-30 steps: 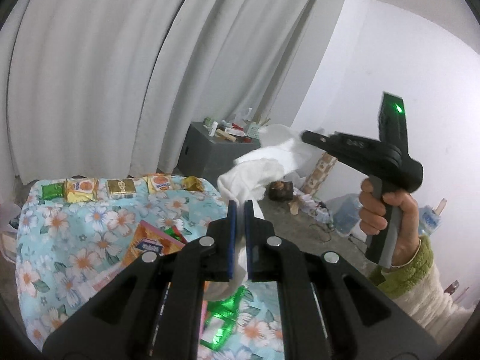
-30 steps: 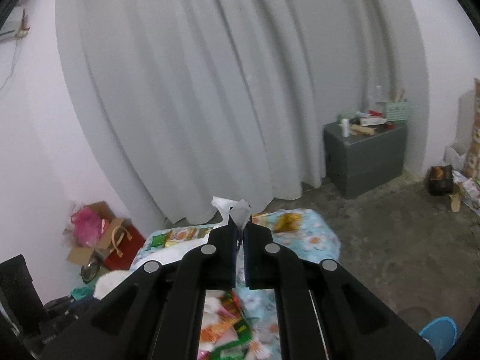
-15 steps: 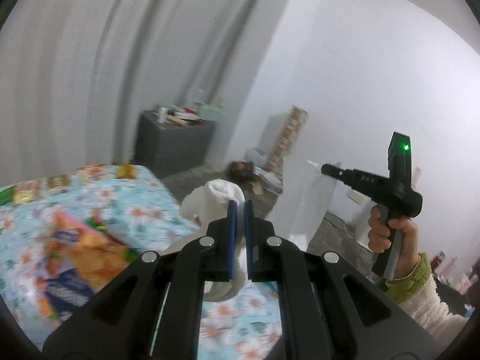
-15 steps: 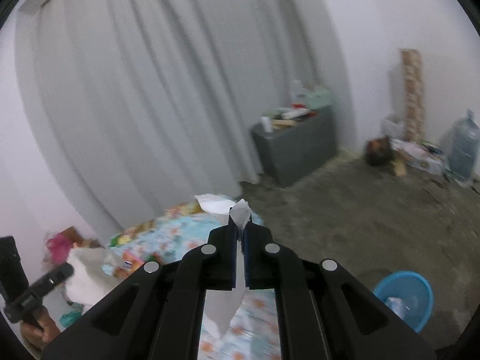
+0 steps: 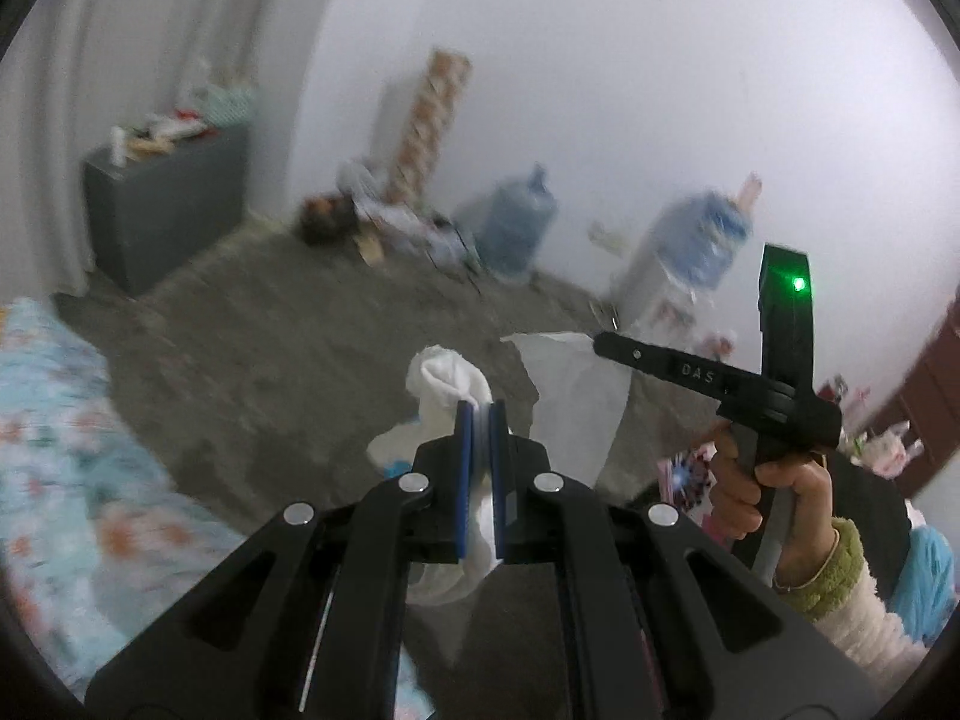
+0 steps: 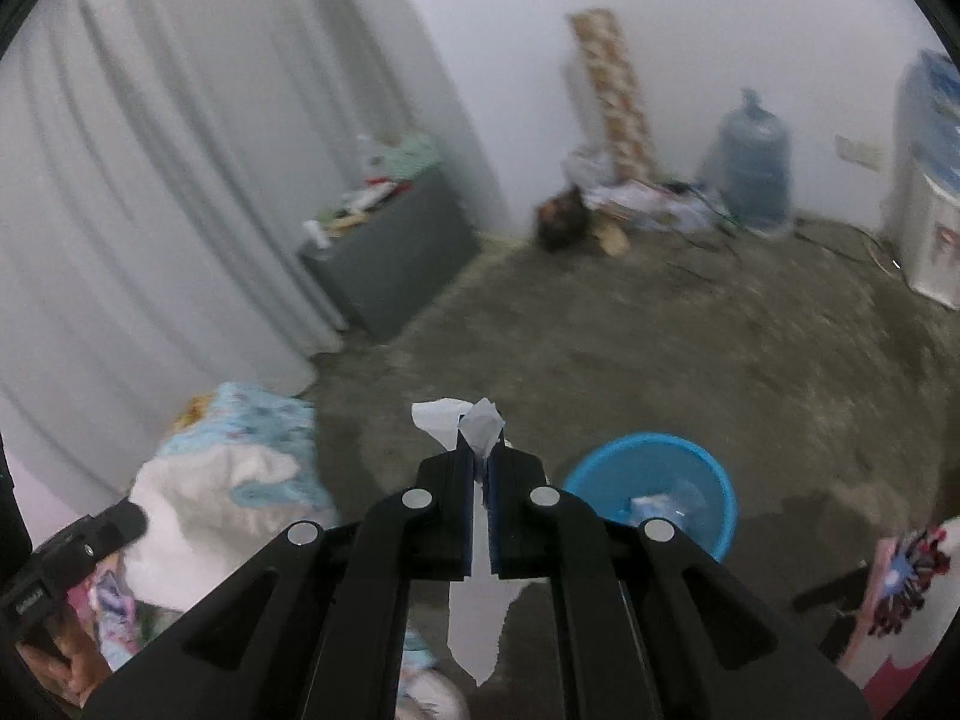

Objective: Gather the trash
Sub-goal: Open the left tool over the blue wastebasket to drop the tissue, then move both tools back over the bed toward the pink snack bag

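My left gripper (image 5: 480,414) is shut on a crumpled white tissue wad (image 5: 441,381) that bulges past its blue pads and hangs below them. My right gripper (image 6: 480,456) is shut on a thin white tissue sheet (image 6: 459,417) whose tail dangles underneath. Just right of and beyond the right gripper stands a blue bin (image 6: 708,480) on the floor, with some pale trash inside. The left wrist view shows the right gripper (image 5: 600,343) from the side with its tissue sheet (image 5: 576,390), held by a hand (image 5: 750,480). The left gripper (image 6: 129,519) and its wad (image 6: 204,516) appear low left in the right wrist view.
A floral-covered surface (image 5: 60,450) lies at the left. A grey cabinet (image 6: 390,264) with clutter stands by the curtain. Large water bottles (image 5: 516,228), a dispenser (image 6: 930,240) and floor clutter (image 6: 600,210) line the far wall. Bare concrete floor (image 6: 660,348) lies around the bin.
Both grippers swung away from the floral surface toward the open floor and dipped, each still holding its tissue. The blue bin is now closer in the right wrist view.
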`<state>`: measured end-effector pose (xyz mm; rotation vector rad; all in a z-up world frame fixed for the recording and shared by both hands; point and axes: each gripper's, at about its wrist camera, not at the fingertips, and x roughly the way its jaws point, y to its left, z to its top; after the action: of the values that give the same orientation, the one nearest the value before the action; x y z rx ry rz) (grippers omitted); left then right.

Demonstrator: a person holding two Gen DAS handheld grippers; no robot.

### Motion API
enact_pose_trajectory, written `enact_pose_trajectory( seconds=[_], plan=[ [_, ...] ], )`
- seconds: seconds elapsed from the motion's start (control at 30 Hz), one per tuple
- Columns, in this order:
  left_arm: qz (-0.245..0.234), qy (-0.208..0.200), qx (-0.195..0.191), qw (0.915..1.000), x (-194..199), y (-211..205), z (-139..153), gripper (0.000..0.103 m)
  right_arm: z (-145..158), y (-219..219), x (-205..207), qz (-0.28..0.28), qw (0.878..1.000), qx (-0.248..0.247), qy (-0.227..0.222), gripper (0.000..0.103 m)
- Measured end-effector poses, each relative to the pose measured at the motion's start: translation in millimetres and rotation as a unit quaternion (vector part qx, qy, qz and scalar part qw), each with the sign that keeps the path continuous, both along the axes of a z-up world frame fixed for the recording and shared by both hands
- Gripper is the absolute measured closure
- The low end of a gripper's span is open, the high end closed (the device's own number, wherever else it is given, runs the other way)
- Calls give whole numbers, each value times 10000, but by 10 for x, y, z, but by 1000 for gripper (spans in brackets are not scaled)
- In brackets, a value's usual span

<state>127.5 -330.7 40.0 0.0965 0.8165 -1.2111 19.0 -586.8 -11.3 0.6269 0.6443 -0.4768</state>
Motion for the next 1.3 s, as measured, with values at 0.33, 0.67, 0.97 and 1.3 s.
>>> enact_pose_trajectory(
  seconds=[0.33,0.67,0.97,1.3],
  plan=[
    [-576,138,985,9934,-167,-1590,-876,99,-861,-624,-94,-752,9947,690,117,99],
    [-129,-5,1470,9891,-166,-2116,-1487,49,-1588,-922,-19,-960,9870,1199,481,68],
    [46,-97,1284,9917,-66,-1770,-1220,45,-1627,-818,-142,-759,9888,1168,535,59],
    [-1,-203,842,9962,-177,-724,-400,26,-884,-236,-176,-66,9988,454,177,46]
  ],
)
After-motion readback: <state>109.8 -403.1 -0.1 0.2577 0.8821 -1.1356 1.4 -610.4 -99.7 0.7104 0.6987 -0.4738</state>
